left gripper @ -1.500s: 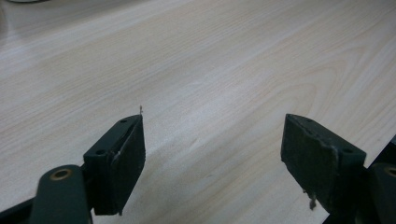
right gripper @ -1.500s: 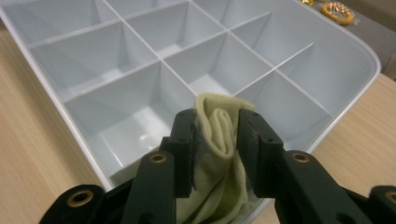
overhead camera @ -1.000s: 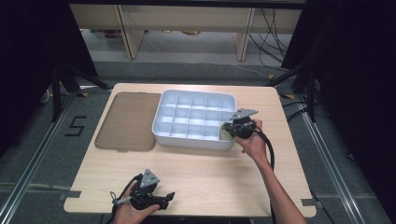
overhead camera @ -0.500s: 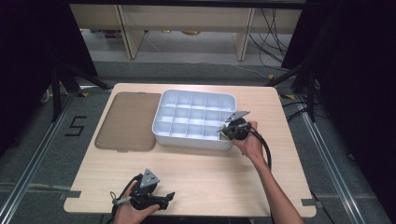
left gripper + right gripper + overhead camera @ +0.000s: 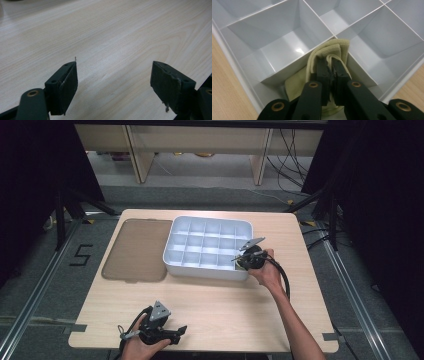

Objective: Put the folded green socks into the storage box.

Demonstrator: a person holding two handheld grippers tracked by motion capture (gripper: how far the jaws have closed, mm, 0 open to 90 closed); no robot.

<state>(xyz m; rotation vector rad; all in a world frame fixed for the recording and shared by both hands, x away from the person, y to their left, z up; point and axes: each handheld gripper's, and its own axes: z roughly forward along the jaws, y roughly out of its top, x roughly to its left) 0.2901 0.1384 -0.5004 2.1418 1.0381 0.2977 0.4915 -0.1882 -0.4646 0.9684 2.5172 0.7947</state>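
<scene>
The right claw (image 5: 331,65) is clamped tight on a folded pale yellow cloth (image 5: 332,53), its jaws nearly meeting with the fabric pinched between them. The cloth sits in a compartment at the near right corner of the white plastic divided tray (image 5: 200,229), draped against a divider wall. The left claw (image 5: 113,82) stands wide apart with nothing between its jaws, low over the light wooden bench (image 5: 210,305) near its front edge. A flat brownish translucent lid (image 5: 135,249) lies just beside the tray's left side.
</scene>
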